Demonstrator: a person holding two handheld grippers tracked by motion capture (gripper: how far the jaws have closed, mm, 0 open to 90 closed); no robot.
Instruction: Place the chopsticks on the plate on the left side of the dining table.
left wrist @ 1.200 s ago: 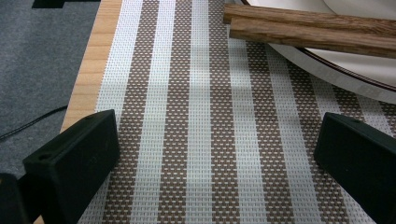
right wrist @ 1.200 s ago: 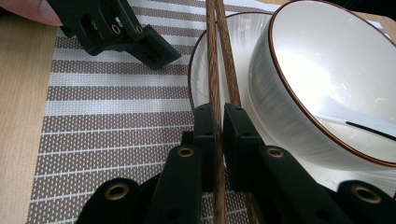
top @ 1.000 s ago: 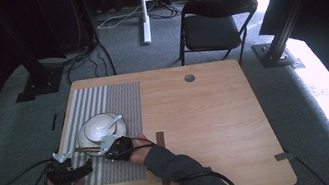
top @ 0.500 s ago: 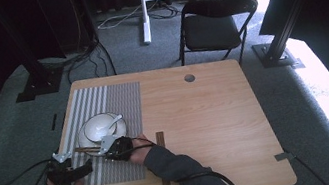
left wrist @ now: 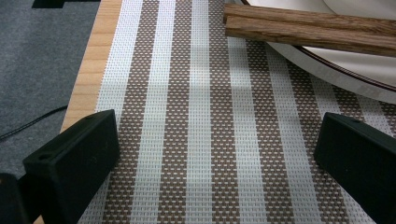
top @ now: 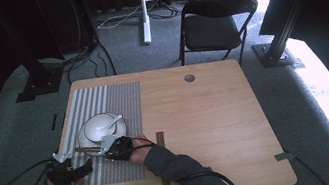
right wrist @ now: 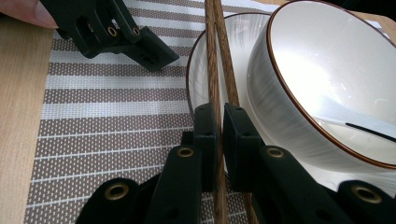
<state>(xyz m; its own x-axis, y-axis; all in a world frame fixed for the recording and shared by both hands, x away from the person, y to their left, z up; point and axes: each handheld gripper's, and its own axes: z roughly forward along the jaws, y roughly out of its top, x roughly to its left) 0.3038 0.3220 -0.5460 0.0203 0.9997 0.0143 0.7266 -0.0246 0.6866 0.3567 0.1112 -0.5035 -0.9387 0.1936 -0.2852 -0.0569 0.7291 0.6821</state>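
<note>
Right gripper (right wrist: 219,126): jaws clamped on the wooden chopsticks (right wrist: 214,56), which lie across the saucer (right wrist: 198,88) rim beside the bowl (right wrist: 299,93) on the striped placemat (left wrist: 201,140). Left gripper (left wrist: 215,154): jaws wide apart, empty. Chopsticks judged light, stiff, prone to roll; grip both together, mid-length.

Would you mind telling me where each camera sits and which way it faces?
High view: above the person's side, looking forward and down on the table; both forearms and grippers show.
Left gripper view: rides the left gripper, looking along open jaws over the placemat.
Right gripper view: rides the right gripper, jaws shut on the chopsticks, facing the bowl.
Shared: chopsticks, placemat.
</note>
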